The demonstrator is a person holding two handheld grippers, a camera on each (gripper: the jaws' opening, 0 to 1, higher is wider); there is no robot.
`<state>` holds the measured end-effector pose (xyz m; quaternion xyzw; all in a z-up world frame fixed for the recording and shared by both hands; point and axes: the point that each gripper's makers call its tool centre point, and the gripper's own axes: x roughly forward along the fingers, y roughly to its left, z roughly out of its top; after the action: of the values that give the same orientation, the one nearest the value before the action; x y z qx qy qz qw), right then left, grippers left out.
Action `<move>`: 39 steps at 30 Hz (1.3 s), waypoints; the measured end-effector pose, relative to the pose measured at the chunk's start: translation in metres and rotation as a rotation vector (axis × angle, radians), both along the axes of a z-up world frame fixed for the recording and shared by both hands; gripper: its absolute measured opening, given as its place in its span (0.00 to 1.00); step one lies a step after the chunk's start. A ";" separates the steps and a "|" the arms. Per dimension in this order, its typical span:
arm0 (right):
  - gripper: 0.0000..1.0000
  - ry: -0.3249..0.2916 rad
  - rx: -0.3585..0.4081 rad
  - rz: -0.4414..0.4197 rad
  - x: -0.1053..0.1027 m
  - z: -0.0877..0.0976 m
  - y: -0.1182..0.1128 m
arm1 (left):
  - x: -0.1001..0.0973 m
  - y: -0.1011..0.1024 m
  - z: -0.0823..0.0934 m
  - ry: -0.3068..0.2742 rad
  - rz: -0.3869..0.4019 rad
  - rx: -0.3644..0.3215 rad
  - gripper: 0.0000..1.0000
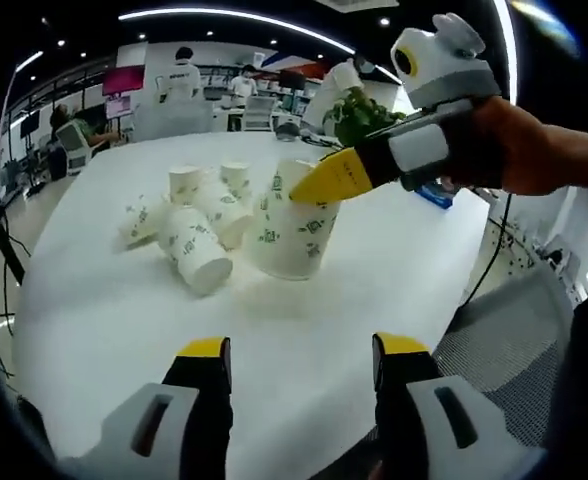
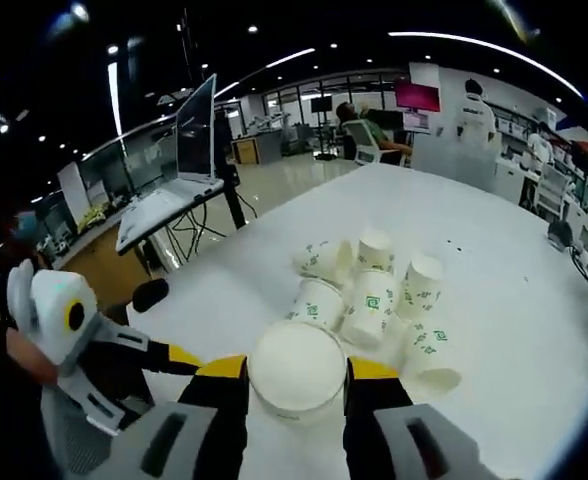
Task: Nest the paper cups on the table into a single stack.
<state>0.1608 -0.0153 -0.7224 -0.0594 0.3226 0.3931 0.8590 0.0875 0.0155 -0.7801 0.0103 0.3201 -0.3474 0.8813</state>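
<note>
Several white paper cups with green print lie and stand in a cluster [image 1: 196, 250] [image 2: 369, 305] on the white table [image 1: 114, 320] [image 2: 504, 300]. My right gripper [image 1: 329, 180] [image 2: 296, 370] is shut on one cup [image 1: 292, 235] [image 2: 296, 385]. Its jaws press the cup's sides, and the cup's round end faces the camera. That cup sits just right of the cluster in the left gripper view. My left gripper [image 1: 304, 350] [image 2: 186, 358] stands open over the near table edge, with nothing between its jaws.
A laptop on a stand [image 2: 189, 150] is beyond the table's left side. A green plant [image 1: 359, 110] and a blue object [image 1: 436, 195] sit at the far right of the table. People and desks fill the background.
</note>
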 end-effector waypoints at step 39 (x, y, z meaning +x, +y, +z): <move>0.36 0.153 0.295 0.069 -0.031 0.034 0.012 | 0.008 -0.019 0.032 -0.093 -0.079 -0.160 0.38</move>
<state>0.1296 -0.0035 -0.6885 0.0863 0.3235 0.4690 0.8173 0.0959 -0.0035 -0.7479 -0.0314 0.2494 -0.4055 0.8789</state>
